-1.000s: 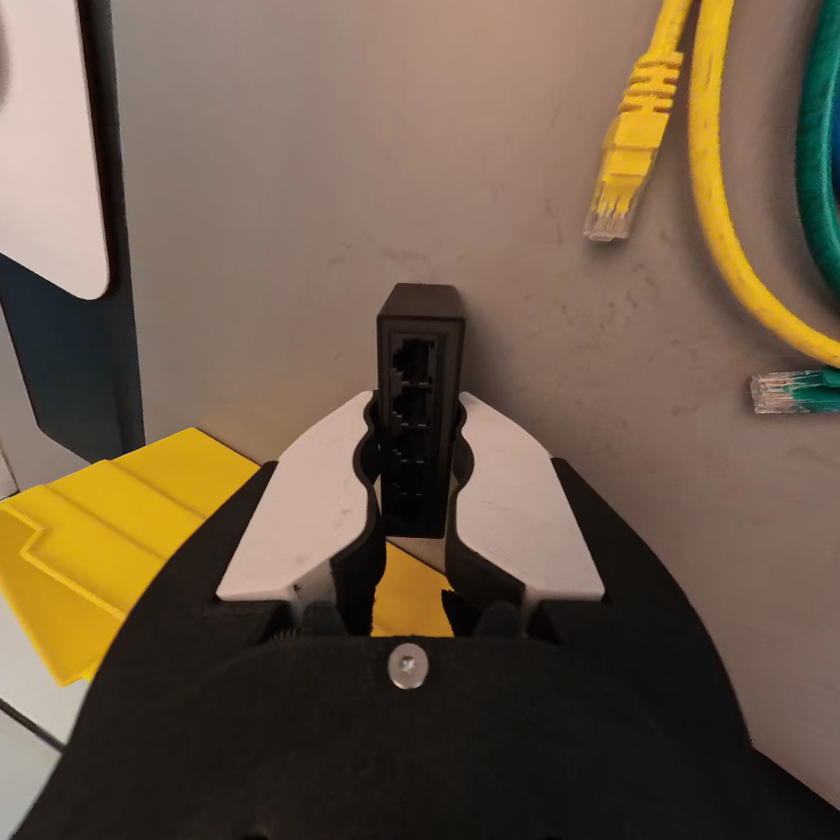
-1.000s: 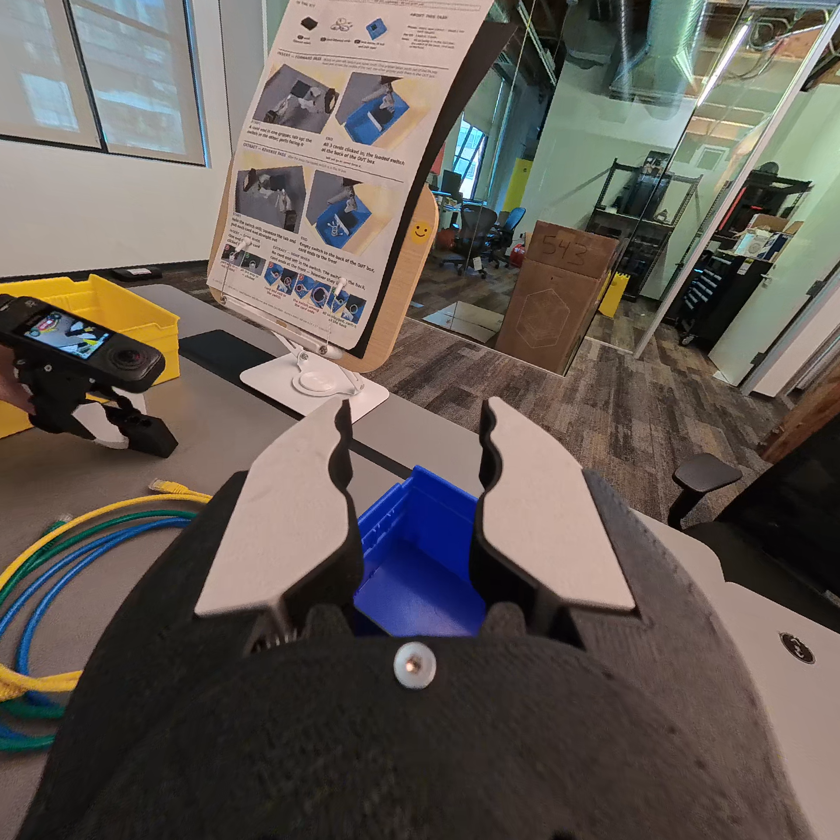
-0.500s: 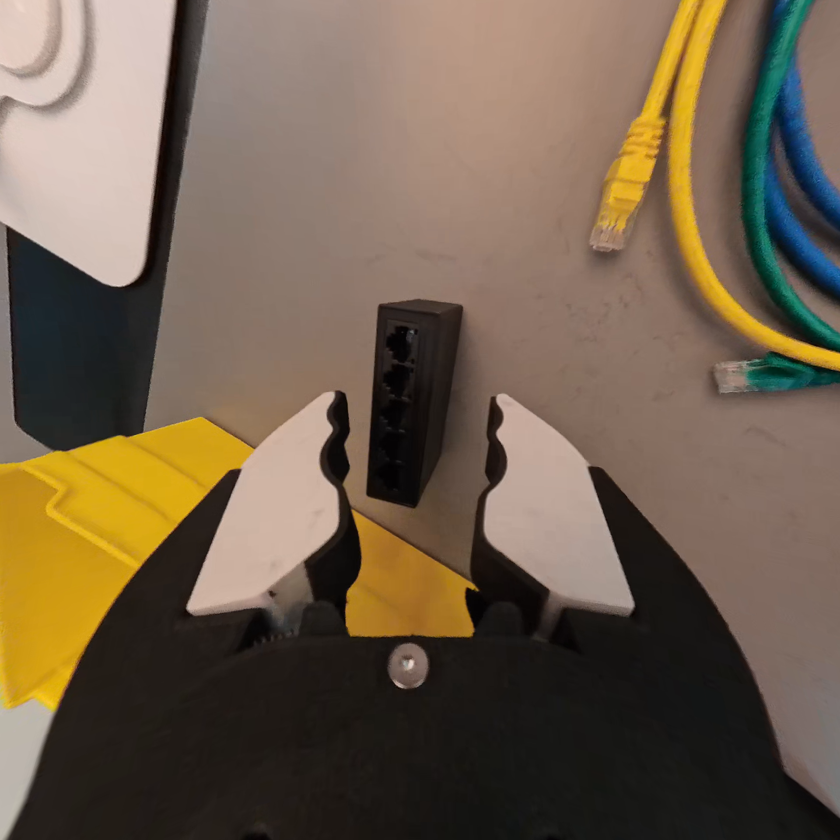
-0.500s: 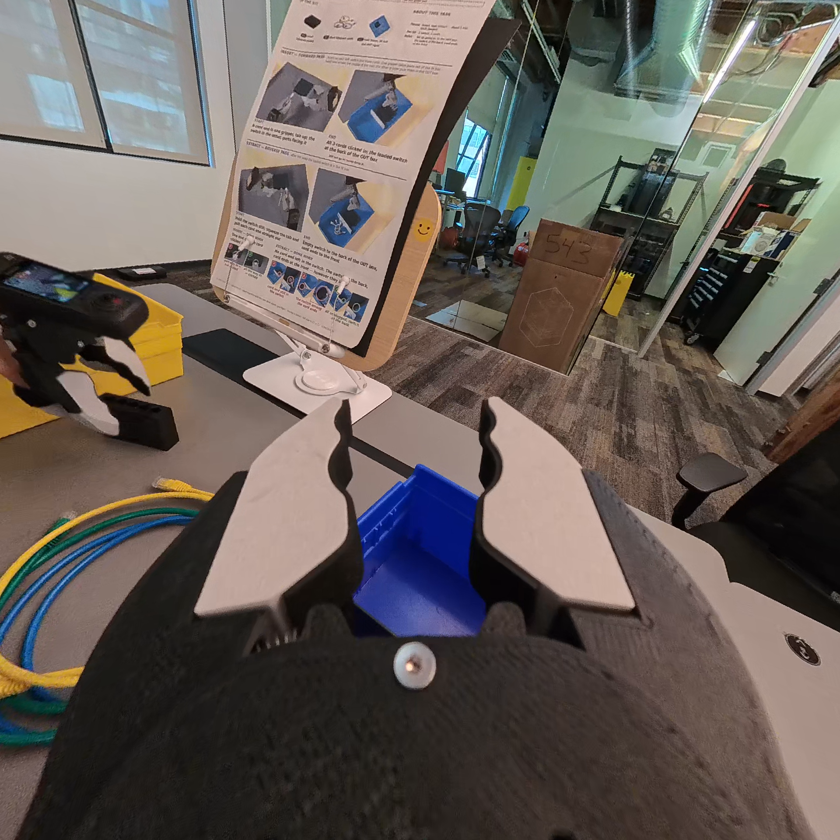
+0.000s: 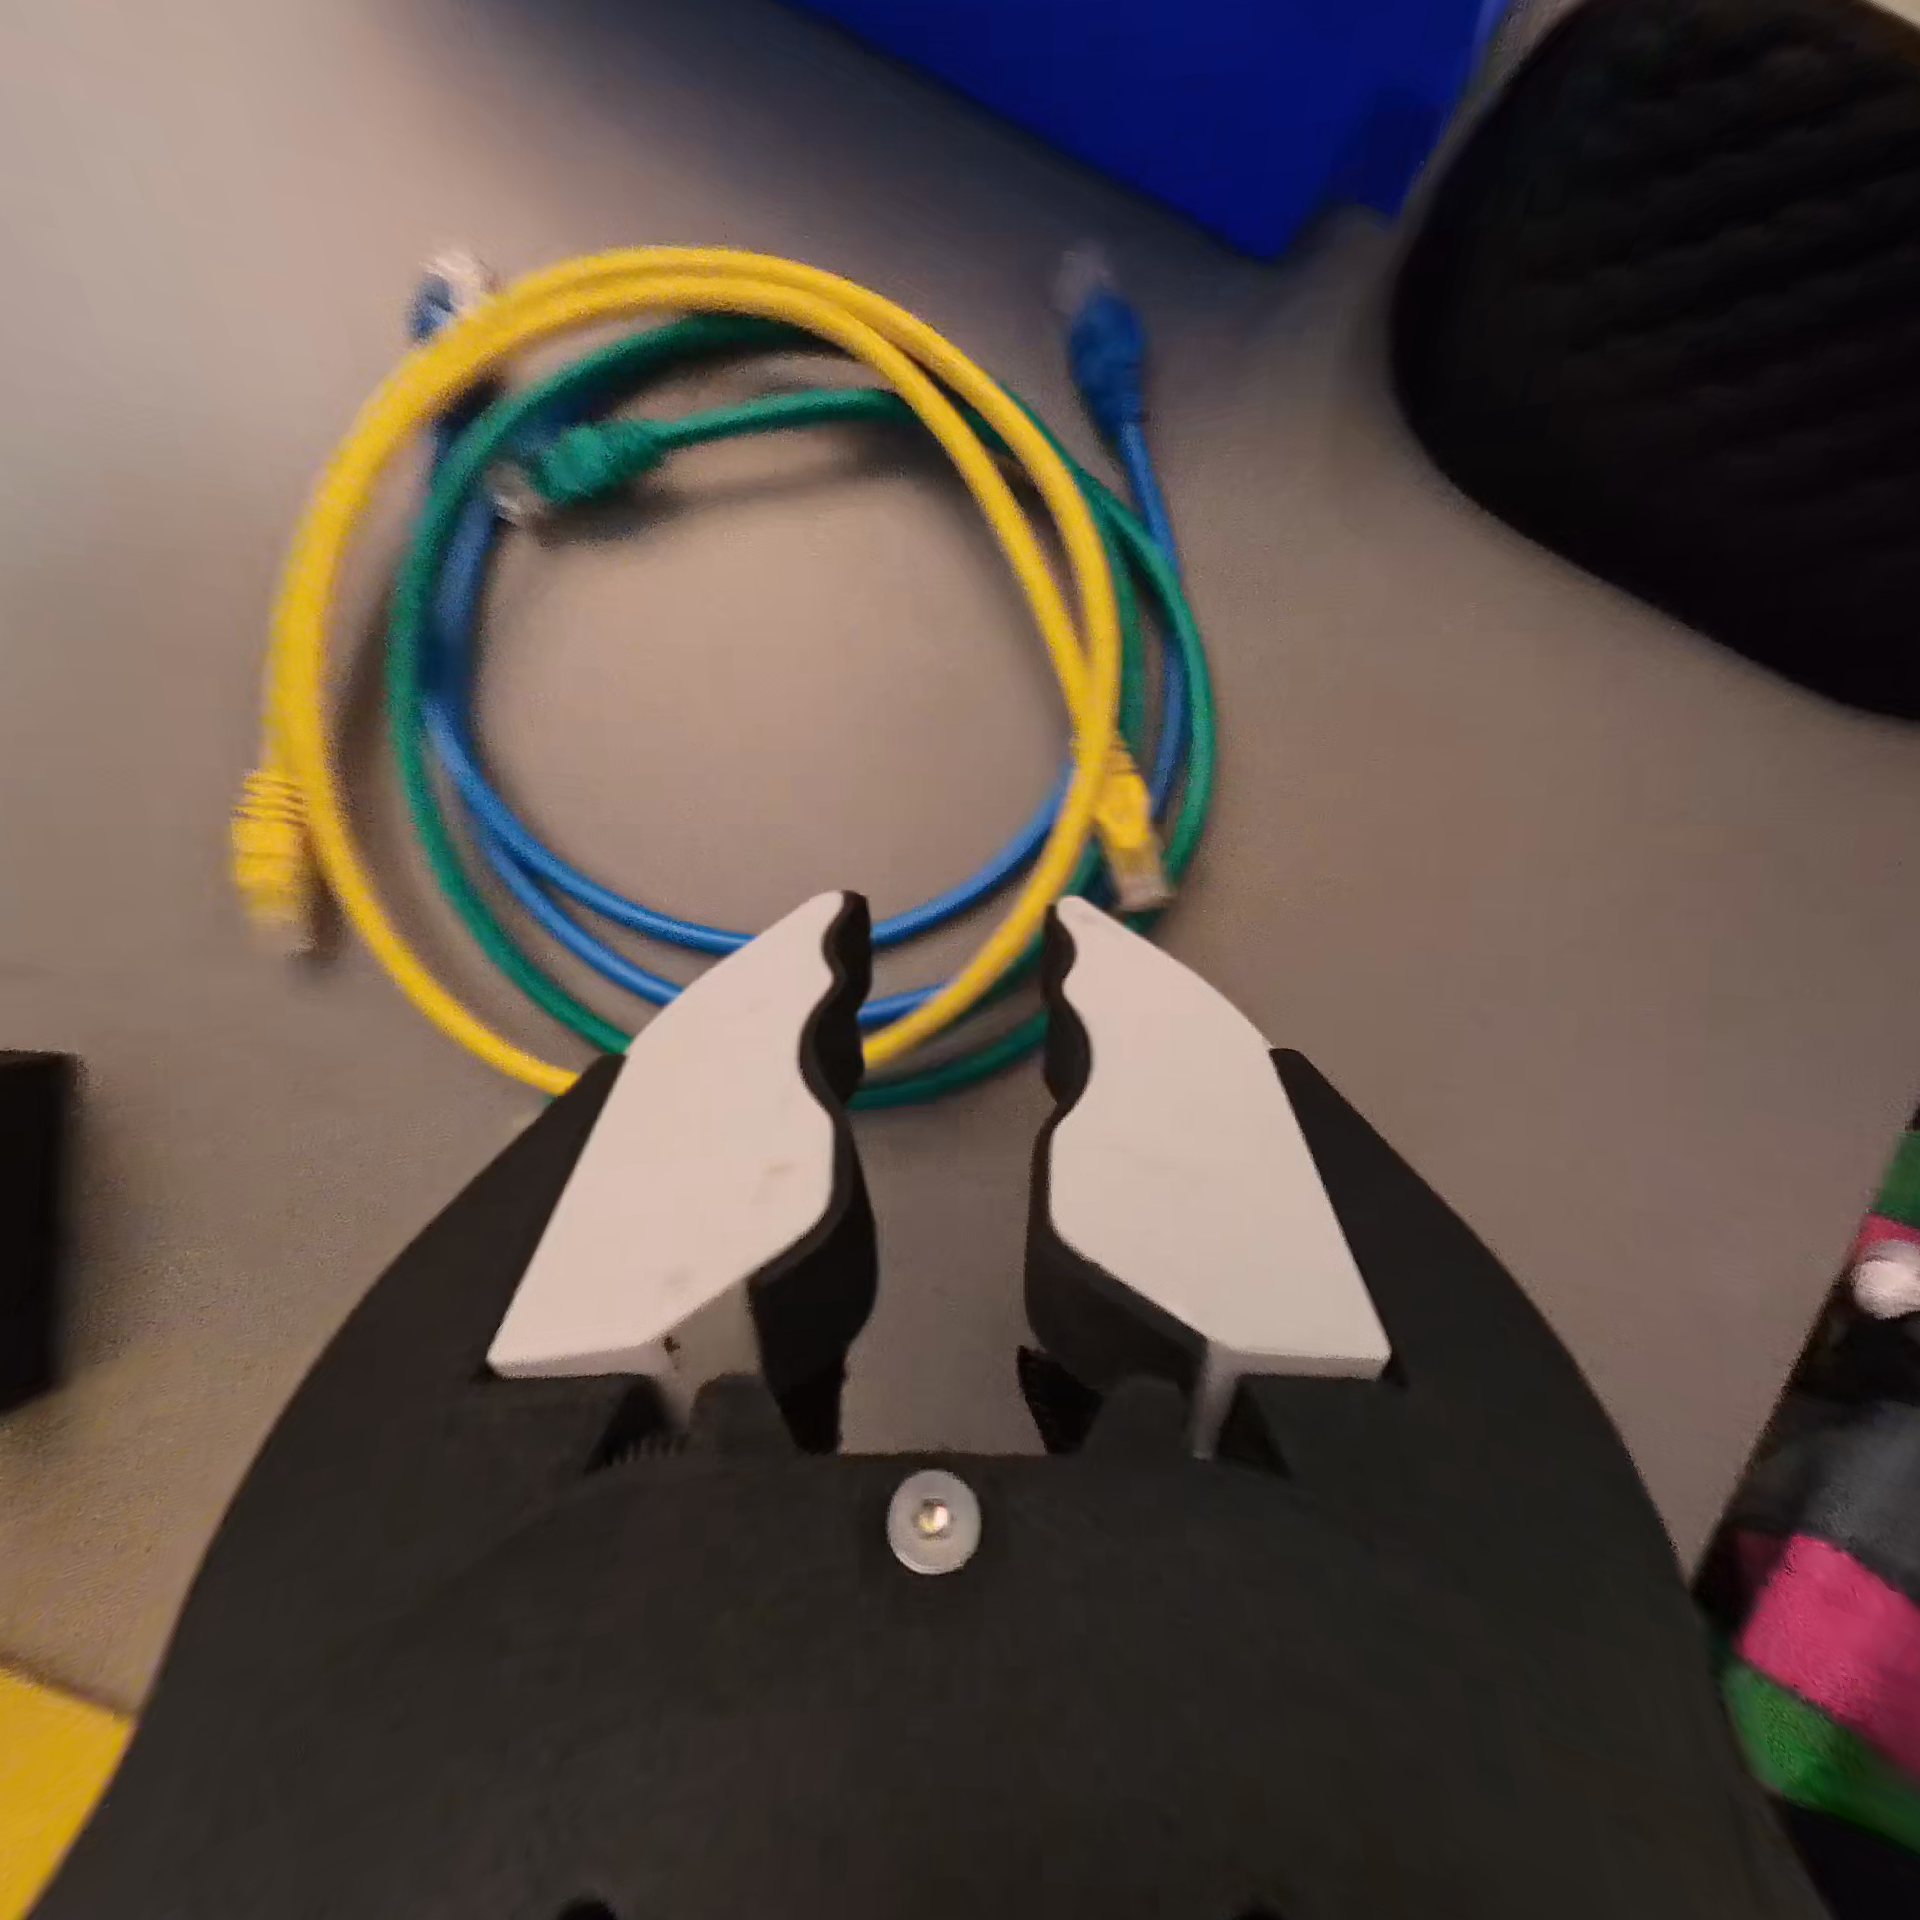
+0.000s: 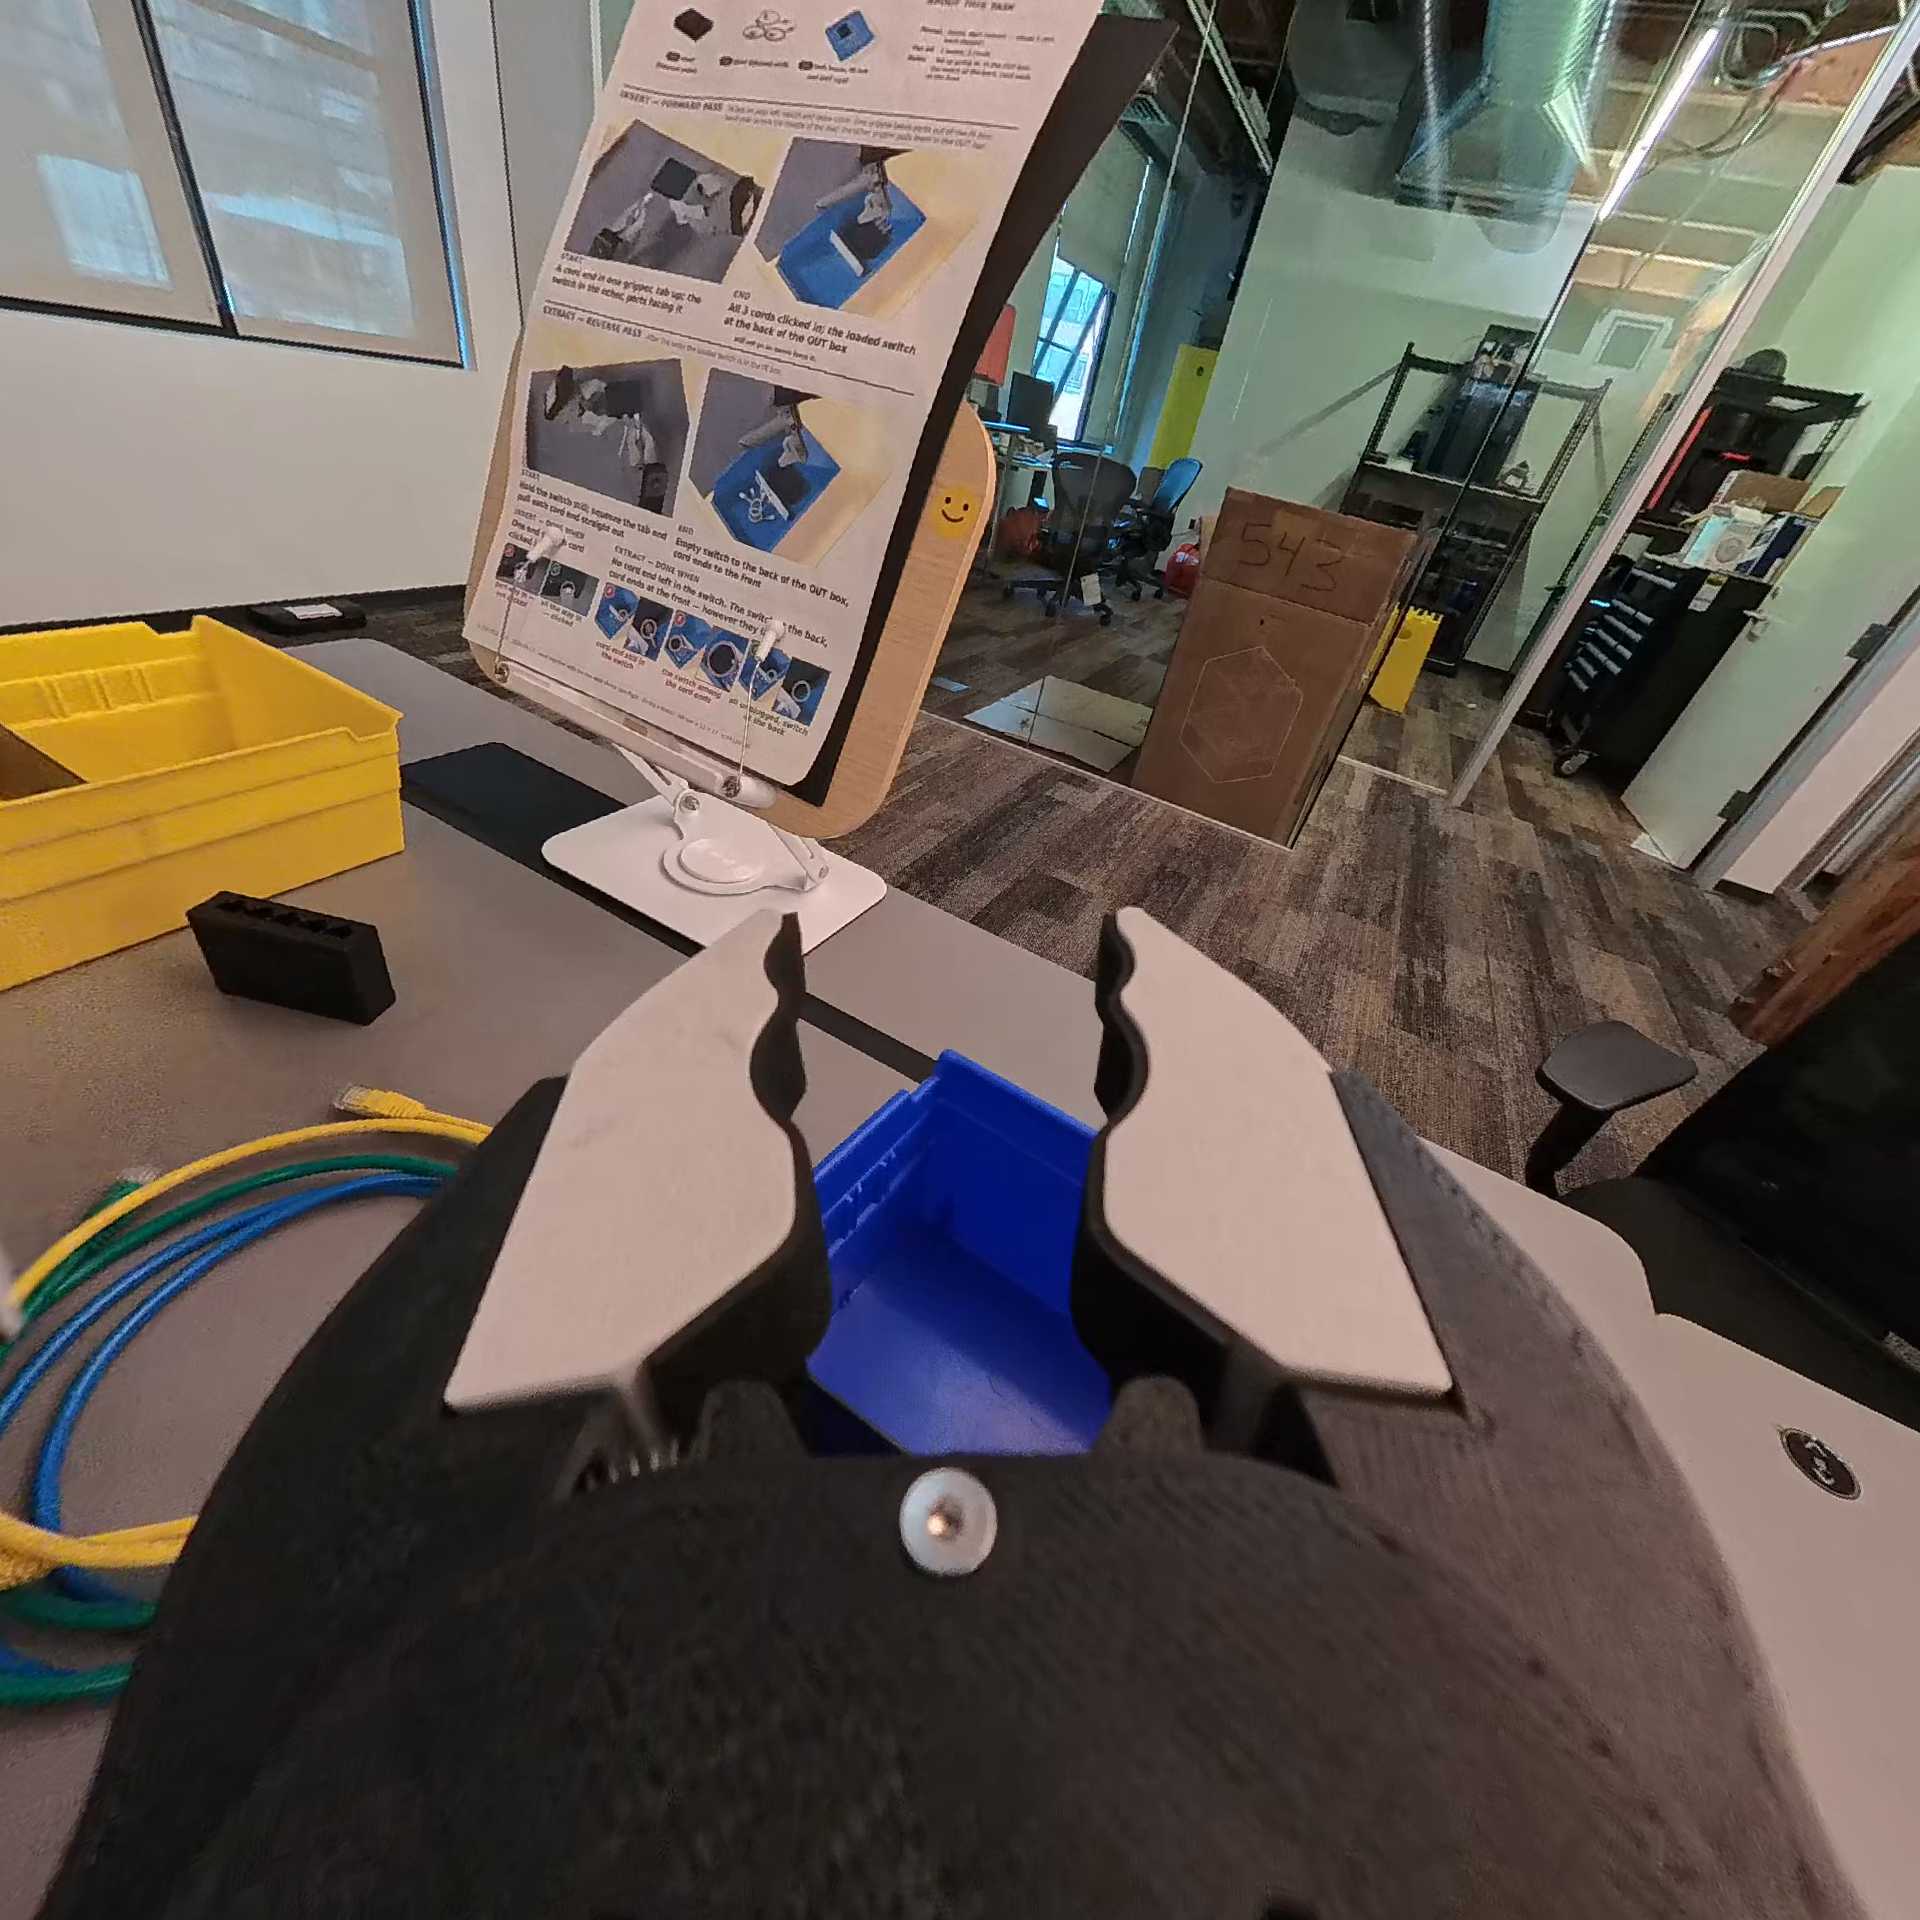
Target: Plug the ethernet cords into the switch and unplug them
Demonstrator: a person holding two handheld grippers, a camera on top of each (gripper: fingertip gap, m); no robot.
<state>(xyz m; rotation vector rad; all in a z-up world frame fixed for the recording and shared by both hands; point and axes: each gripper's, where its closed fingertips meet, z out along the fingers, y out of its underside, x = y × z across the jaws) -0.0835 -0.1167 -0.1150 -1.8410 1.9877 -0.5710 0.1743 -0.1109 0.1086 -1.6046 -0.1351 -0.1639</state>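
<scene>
The black switch [image 6: 291, 956] lies on the grey table by the yellow bin, its ports facing up; nothing holds it. In the left wrist view only its edge [image 5: 31, 1226] shows at far left. Three cords lie coiled together: yellow [image 5: 727, 272], green [image 5: 1195, 707] and blue [image 5: 582, 878]; they also show in the right wrist view [image 6: 208, 1195]. My left gripper [image 5: 956, 914] is open and empty above the near side of the coil, with a yellow plug [image 5: 1132, 842] just past its right fingertip. My right gripper [image 6: 951, 925] is open and empty above the blue bin [image 6: 956, 1299].
A yellow bin [image 6: 187, 769] stands at the left of the table. An instruction sheet on a white stand [image 6: 748, 364] stands behind. The right gripper's black body [image 5: 1683, 364] sits beside the coil. A person's striped clothing [image 5: 1849, 1662] is at the right edge. There is about 35 cm between the tips of the two grippers.
My left gripper opened, let go of the switch and swung right over the coiled cords. The switch stays on the table. My right gripper has hardly moved.
</scene>
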